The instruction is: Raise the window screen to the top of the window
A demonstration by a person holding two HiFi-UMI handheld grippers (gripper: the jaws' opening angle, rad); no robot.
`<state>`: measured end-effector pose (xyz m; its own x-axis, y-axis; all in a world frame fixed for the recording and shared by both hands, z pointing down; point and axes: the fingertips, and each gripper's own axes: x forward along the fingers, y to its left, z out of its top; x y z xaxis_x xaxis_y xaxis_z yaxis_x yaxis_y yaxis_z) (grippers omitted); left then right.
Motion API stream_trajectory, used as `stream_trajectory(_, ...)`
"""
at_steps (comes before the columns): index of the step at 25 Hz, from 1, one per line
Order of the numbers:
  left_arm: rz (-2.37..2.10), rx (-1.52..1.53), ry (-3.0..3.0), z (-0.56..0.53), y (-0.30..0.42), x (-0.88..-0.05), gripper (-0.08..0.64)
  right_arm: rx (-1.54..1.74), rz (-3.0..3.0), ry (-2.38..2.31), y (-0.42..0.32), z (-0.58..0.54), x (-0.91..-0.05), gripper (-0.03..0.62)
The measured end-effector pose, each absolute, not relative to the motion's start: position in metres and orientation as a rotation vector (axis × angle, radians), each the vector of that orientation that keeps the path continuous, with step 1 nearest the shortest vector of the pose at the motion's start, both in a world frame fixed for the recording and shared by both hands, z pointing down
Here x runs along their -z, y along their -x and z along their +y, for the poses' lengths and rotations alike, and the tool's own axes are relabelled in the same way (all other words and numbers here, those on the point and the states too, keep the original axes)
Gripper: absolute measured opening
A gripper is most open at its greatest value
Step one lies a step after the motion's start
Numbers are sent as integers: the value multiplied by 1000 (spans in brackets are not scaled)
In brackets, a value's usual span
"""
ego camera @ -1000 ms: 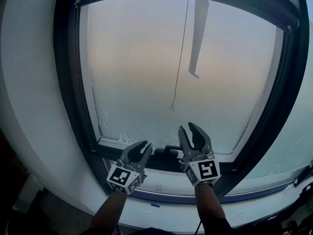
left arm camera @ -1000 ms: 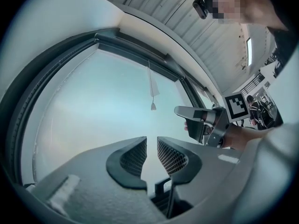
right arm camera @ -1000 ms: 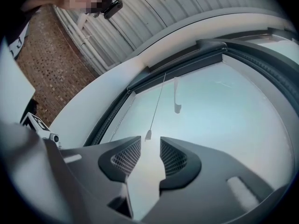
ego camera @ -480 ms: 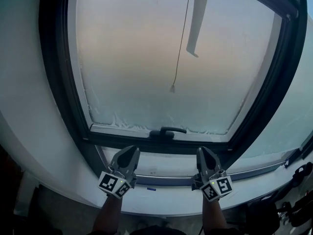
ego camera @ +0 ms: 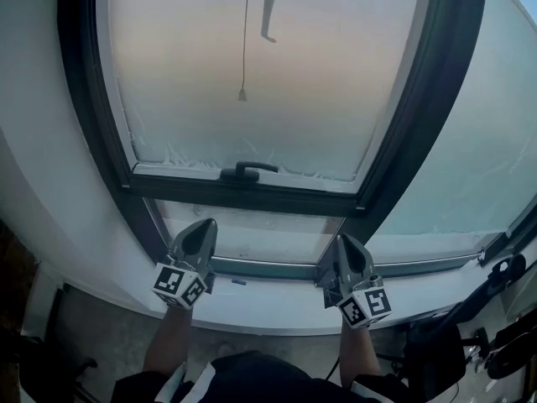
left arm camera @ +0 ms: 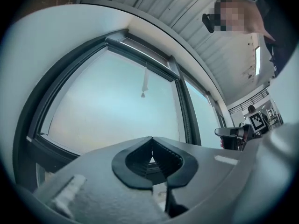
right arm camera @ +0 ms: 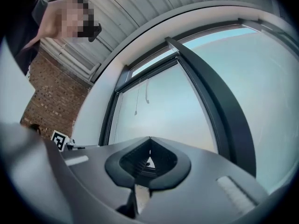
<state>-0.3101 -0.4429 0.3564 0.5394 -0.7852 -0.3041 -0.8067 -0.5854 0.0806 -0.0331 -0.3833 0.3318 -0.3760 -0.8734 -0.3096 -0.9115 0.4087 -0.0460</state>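
Observation:
The window (ego camera: 252, 74) has a dark frame (ego camera: 84, 99) and frosted glass. A black handle (ego camera: 247, 171) sits on its lower rail. A thin pull cord (ego camera: 242, 95) with a small weight hangs over the glass, beside a pale strip (ego camera: 270, 11). The cord (left arm camera: 143, 94) also shows in the left gripper view, and as the cord (right arm camera: 136, 112) in the right gripper view. My left gripper (ego camera: 204, 224) and right gripper (ego camera: 346, 240) are low, in front of the sill, apart from the window. Both have just been closing and are shut, with nothing between the jaws. The screen itself I cannot make out.
A white sill (ego camera: 268, 313) runs below the frame. A second pane (ego camera: 470, 166) lies to the right behind a thick dark post (ego camera: 411, 124). Dark equipment (ego camera: 495, 309) stands at the lower right, and a white wall (ego camera: 33, 183) on the left.
Both grippers have come down and back from the window's lower rail to below the sill. Their jaws, open a second ago, have shut empty. The view has swung right and lower.

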Motion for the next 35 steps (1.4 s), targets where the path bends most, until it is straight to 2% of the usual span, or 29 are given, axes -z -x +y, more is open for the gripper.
stream_trajectory(6, 1463, -438, 2644, -379, 259, -359, 6, -153, 2438, 1517, -20, -339, -349, 6)
stream_trajectory(14, 1564, -301, 2626, -306, 222, -390, 6, -64, 2551, 1390, -34, -302, -382, 6)
stream_trajectory(23, 1693, -270, 2648, -269, 236, -434, 6, 56, 2651, 1396, -47, -280, -442, 6)
stream_trajectory(28, 1687, -300, 2652, -271, 235, -433, 6, 150, 2580, 1441, -59, -281, -450, 6)
stream_trajectory(35, 1652, -309, 2669, -272, 240, -432, 6, 88, 2619, 1449, -32, -288, -449, 6)
